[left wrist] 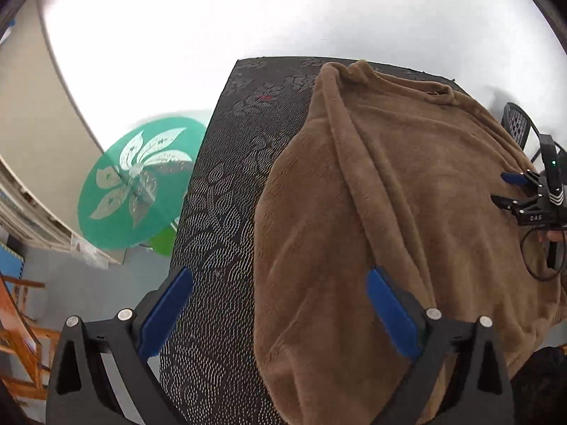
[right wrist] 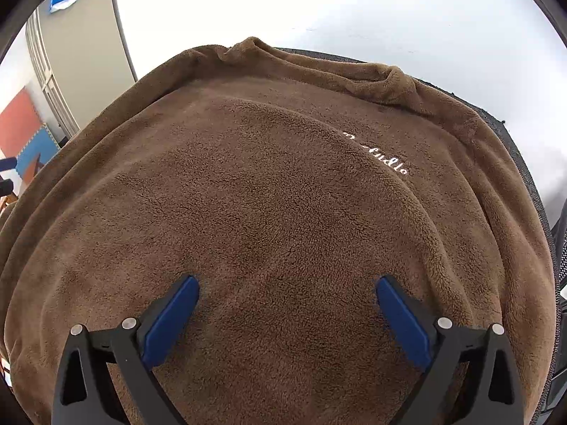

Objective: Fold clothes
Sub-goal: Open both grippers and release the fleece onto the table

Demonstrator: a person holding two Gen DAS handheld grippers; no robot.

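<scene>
Brown fleece sweatshirt (right wrist: 269, 191) lies folded on the black patterned tablecloth (left wrist: 219, 184). Left gripper (left wrist: 280, 276) and right gripper (right wrist: 287, 283) both spread wide, grasping nothing.

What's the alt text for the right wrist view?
A brown fleece sweater fills the view, one layer folded over white lettering on its chest. The right gripper is just above it, jaws wide open and holding nothing. A dark tablecloth shows at the right edge.
</scene>
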